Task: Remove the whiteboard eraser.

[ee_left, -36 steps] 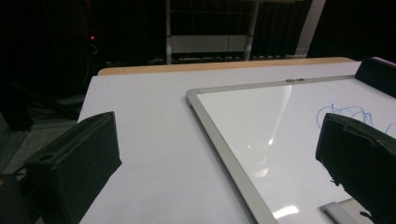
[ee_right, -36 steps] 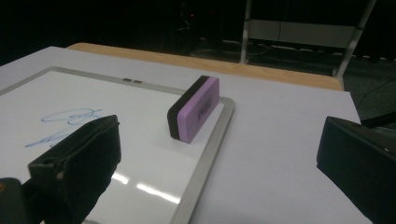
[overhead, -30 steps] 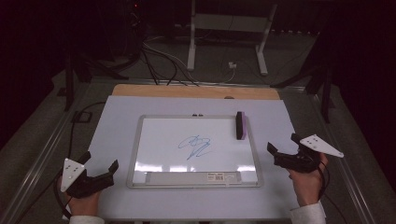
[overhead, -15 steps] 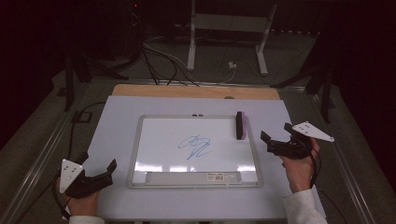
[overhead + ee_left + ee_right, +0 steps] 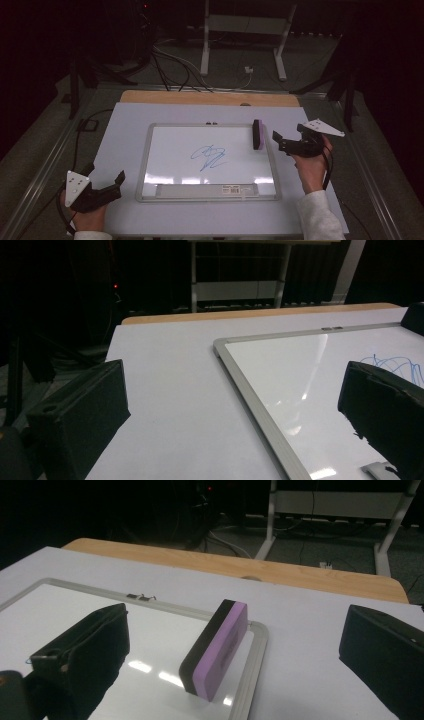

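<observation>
A white whiteboard [image 5: 170,150] with a grey frame lies flat in the middle of the table, with a blue scribble [image 5: 209,157] near its centre. A black and purple eraser [image 5: 258,134] stands on edge at the board's far right corner. My right gripper [image 5: 287,134] is open just right of the eraser and touches nothing. In the right gripper view the eraser [image 5: 216,650] sits ahead between the spread jaws, on the board's corner [image 5: 252,645]. My left gripper [image 5: 106,176] is open and empty off the board's near left corner, and its view shows the board [image 5: 300,385] and scribble [image 5: 395,365].
A white sheet [image 5: 130,125] covers the table, and a wooden strip [image 5: 210,97] shows along its far edge. A marker tray [image 5: 207,190] runs along the board's near edge. Behind the table, on the dark floor, are a metal stand [image 5: 240,45] and cables [image 5: 170,65].
My right gripper has moved forward and left, from the table's right side up to the eraser. The left gripper has stayed put.
</observation>
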`<move>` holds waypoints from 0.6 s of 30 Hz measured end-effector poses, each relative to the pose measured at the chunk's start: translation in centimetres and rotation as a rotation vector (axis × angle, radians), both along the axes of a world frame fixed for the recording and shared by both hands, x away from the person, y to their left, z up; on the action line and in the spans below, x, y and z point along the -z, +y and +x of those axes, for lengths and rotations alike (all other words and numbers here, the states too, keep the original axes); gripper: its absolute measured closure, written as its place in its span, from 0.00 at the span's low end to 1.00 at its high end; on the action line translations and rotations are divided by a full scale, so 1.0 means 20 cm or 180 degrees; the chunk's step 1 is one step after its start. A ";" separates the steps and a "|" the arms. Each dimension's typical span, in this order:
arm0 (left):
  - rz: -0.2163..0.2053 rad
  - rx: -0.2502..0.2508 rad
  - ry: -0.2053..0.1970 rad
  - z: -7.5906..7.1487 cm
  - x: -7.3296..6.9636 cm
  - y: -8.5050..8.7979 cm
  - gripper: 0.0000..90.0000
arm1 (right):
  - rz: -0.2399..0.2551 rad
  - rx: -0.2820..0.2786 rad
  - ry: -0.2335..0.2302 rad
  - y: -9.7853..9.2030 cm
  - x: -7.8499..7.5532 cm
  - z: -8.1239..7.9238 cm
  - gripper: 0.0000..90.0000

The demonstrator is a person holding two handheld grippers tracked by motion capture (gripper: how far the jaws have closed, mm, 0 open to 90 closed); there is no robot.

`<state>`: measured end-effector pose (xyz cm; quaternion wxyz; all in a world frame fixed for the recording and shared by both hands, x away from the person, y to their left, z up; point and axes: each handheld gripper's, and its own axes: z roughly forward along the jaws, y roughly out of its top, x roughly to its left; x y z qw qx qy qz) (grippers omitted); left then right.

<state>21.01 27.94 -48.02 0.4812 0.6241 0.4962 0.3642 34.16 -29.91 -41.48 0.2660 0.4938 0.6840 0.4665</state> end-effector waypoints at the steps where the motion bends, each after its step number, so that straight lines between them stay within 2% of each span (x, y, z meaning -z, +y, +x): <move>1: -0.0003 -0.0001 0.0001 0.00 0.00 0.00 0.01 | -0.0012 0.0000 0.0018 0.00 0.00 0.01 0.00; 8: 0.0005 -0.0012 -0.0006 0.00 0.00 0.00 0.01 | 0.0006 -0.0006 0.0066 0.04 0.00 0.08 0.00; 18: 0.0008 -0.0015 -0.0001 0.00 0.00 0.00 0.01 | 0.0036 0.0027 0.0241 0.06 0.03 0.19 0.03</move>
